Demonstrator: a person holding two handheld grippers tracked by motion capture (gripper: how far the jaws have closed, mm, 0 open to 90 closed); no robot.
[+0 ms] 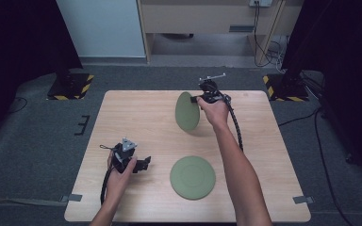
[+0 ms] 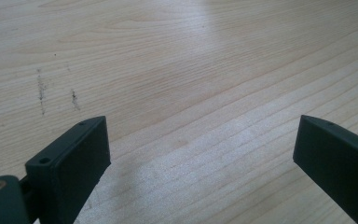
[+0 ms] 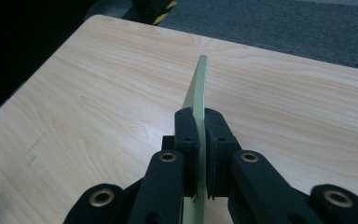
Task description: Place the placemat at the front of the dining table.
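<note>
Two green plates are in play. One green plate (image 1: 187, 111) hangs on edge above the far middle of the table, pinched at its rim by my right gripper (image 1: 199, 99). In the right gripper view that plate (image 3: 199, 88) runs edge-on away from the camera, and both black pads (image 3: 187, 135) press on it at the gripper (image 3: 199, 136). The other green plate (image 1: 193, 177) lies flat near the front edge. My left gripper (image 1: 143, 164) rests low at the front left with its jaws wide apart; in the left gripper view the gripper (image 2: 200, 140) has bare wood between its fingers.
The wooden table (image 1: 136, 113) has free surface at its left and far right. Black stands with yellow-black striped bases (image 1: 70, 84) sit on the grey floor beyond the far corners. A cable (image 1: 237, 125) trails from the right gripper along the forearm.
</note>
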